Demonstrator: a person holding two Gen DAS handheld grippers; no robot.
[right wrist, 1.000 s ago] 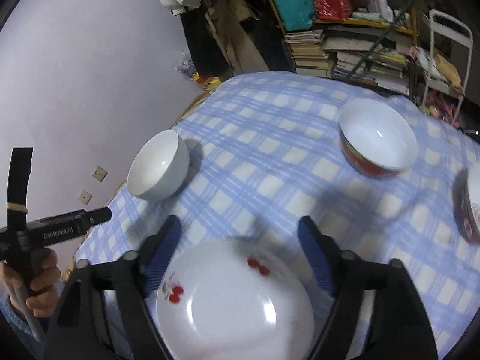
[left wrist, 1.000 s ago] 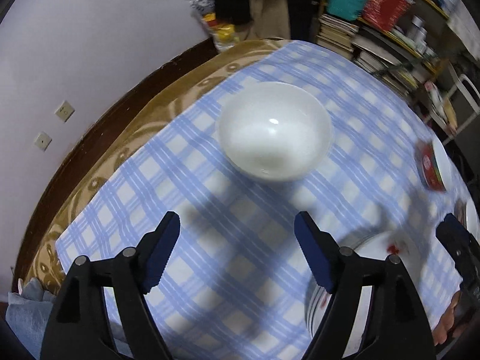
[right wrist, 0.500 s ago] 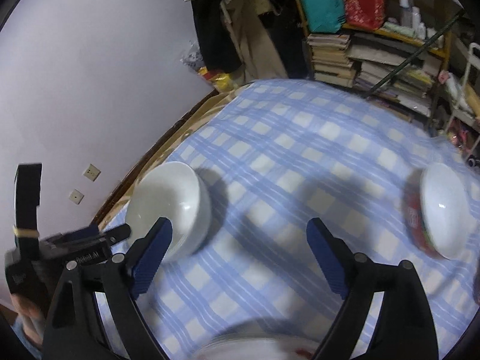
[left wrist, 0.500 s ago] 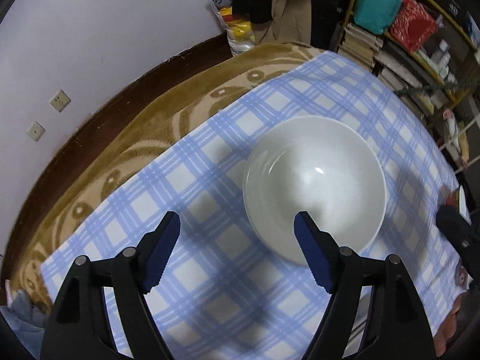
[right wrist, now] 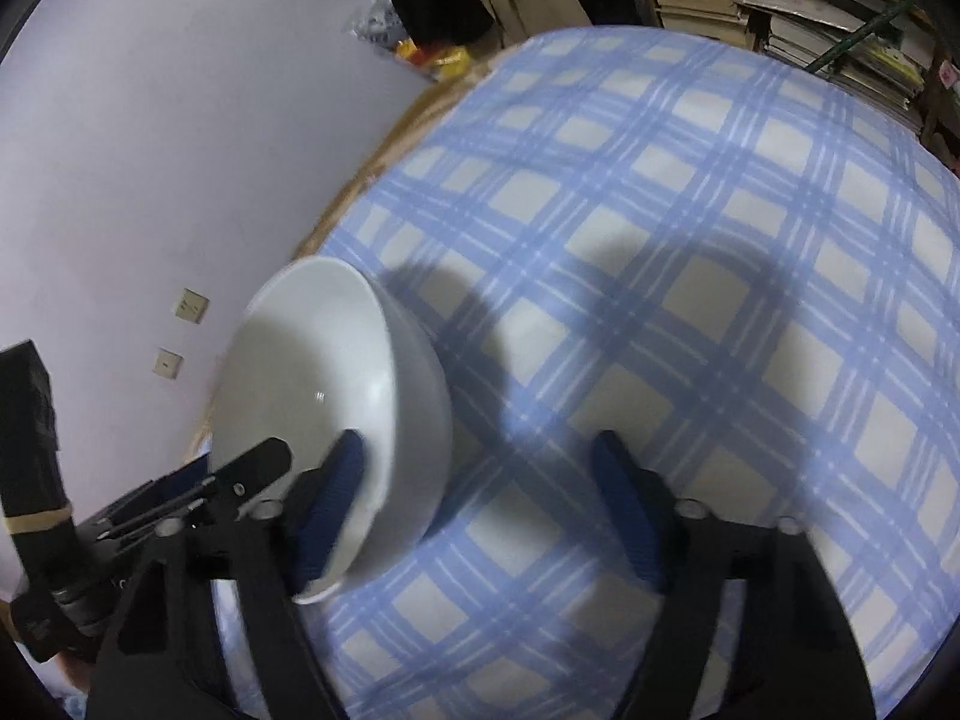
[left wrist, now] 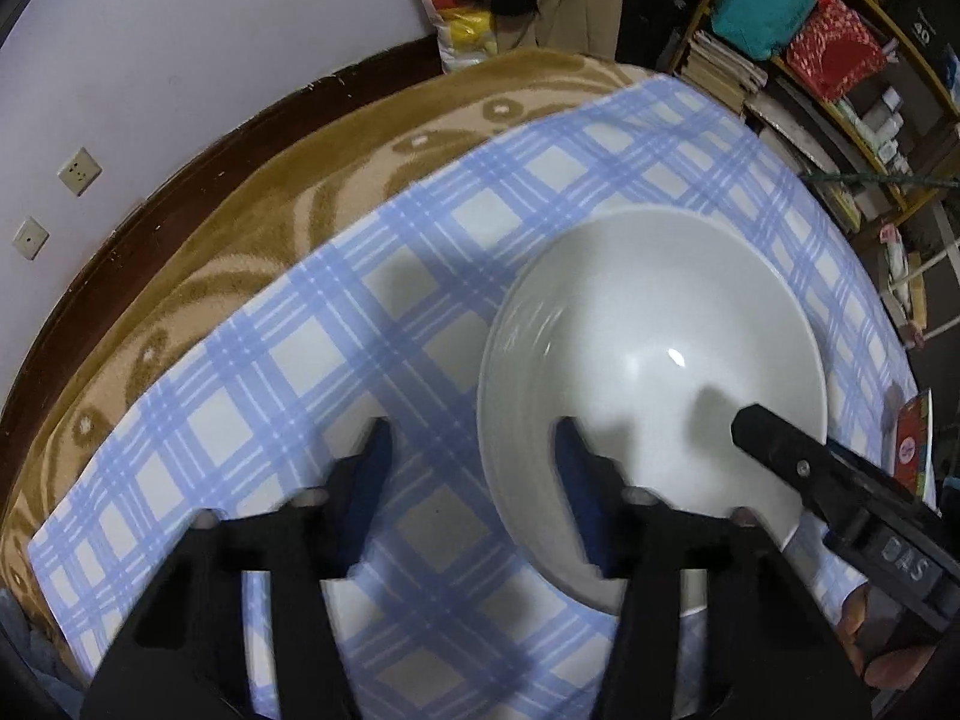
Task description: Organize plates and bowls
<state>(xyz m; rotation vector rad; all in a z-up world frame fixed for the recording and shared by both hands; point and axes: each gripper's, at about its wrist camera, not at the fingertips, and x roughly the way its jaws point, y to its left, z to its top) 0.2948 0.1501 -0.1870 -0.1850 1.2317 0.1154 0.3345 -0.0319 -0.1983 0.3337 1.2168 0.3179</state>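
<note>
Tongs first: the left tongs (left wrist: 468, 468) straddle the near rim of the white bowl (left wrist: 654, 372), jaws just closing, not yet clenched (blur hides contact). The right tongs (right wrist: 480, 480), also closing, straddle its opposite rim, unclamped. Bowl sits on the checked counter (right wrist: 690, 252), near its wall-side edge.

Both wrist fisheye cameras peer steeply down along their own black fingers, close above a table draped in a blue-and-white checked cloth (left wrist: 420, 360). The left view faces the pale wall and its brown baseboard, with a cluttered bookshelf (left wrist: 840, 90) at upper right. The right view looks over more of the cloth toward stacked books. They share a plain white ceramic bowl (left wrist: 654, 372) (right wrist: 336, 396) (each also catches the other gripper's tip).
</note>
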